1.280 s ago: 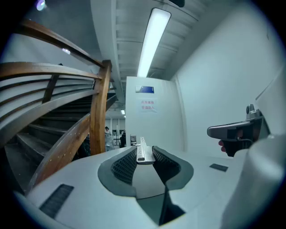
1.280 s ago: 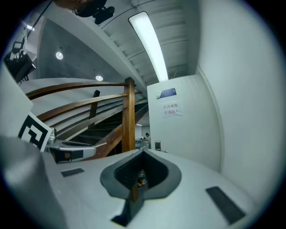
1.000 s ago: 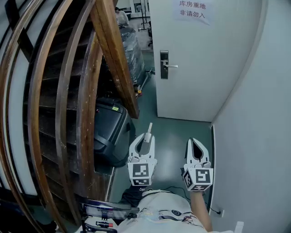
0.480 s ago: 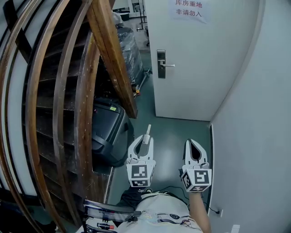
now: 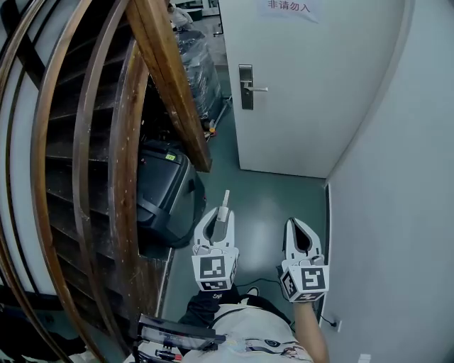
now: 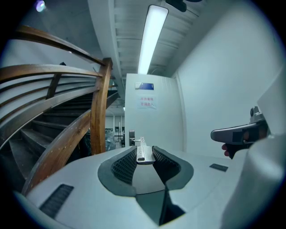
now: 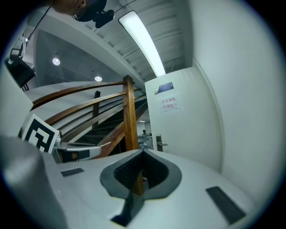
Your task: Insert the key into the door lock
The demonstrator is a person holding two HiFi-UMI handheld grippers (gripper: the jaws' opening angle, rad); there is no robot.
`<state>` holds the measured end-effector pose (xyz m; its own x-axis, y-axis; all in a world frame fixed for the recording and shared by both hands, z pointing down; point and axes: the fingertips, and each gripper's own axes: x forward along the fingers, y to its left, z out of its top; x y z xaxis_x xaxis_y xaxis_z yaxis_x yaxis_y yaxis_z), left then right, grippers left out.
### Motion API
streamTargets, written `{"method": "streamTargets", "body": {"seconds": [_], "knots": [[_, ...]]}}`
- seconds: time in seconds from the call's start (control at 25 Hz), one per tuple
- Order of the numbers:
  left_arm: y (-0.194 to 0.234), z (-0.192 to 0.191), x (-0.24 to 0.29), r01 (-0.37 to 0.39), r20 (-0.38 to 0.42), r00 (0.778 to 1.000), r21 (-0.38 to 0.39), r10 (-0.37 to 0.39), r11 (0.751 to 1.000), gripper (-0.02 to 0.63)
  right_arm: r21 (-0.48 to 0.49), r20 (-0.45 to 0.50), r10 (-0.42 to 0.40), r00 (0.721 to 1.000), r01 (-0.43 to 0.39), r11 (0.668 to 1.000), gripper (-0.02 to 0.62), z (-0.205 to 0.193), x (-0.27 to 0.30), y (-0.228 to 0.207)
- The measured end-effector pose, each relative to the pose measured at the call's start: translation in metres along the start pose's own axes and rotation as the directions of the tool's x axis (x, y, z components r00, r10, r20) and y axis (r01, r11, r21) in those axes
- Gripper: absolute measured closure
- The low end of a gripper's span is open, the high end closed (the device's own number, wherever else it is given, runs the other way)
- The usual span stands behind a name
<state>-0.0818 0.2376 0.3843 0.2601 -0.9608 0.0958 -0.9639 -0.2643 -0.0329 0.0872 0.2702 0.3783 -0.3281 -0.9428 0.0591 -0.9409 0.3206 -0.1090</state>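
My left gripper [image 5: 221, 216] is shut on a silver key [image 5: 225, 202] whose blade sticks out past the tips toward the door. In the left gripper view the key [image 6: 143, 150] sits clamped between the dark pads [image 6: 127, 163], pointing at the distant lock plate [image 6: 132, 137]. The white door [image 5: 298, 106] stands ahead, with its metal lock plate and lever handle [image 5: 247, 87] at its left edge, well apart from the key. My right gripper [image 5: 301, 235] hangs beside the left one, shut with nothing in it. The right gripper view also shows the lock plate [image 7: 159, 142].
A curved wooden staircase [image 5: 106, 142] with a slanted post [image 5: 174, 78] fills the left. A black case [image 5: 163, 191] lies under it. A white wall [image 5: 397, 177] bounds the right. A paper sign [image 5: 284, 7] is stuck on the door. Wrapped goods [image 5: 191, 57] stand beyond the post.
Both grippers and the view have advanced toward the door along the green floor. The key stays clamped in the left gripper; the right gripper stays shut.
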Motion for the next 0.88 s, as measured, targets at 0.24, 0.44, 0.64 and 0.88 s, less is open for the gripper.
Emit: {"method": "streamTargets", "body": {"seconds": [0.24,0.44,0.64,0.88], "knots": [[-0.004,-0.011,0.006,-0.006,-0.026,1.000,0.001,0.006,1.000,0.489,0.010,0.002,0.008,1.000,-0.008,1.000,0.589,-0.004,0.009,-0.005],[0.005,-0.011,0.028,-0.003,-0.018,1.000,-0.001,0.003,1.000,0.489,0.004,-0.004,0.030,1.000,-0.030,1.000,0.589,-0.007,0.035,-0.001],[0.022,-0.010,0.071,0.014,-0.014,1.000,-0.010,-0.014,1.000,0.489,-0.006,-0.015,0.025,1.000,-0.025,1.000,0.589,-0.007,0.078,-0.004],[0.049,-0.010,0.133,0.044,-0.027,0.999,-0.012,-0.044,0.999,0.489,-0.016,-0.021,0.005,1.000,-0.005,1.000,0.589,-0.001,0.143,-0.012]]}}
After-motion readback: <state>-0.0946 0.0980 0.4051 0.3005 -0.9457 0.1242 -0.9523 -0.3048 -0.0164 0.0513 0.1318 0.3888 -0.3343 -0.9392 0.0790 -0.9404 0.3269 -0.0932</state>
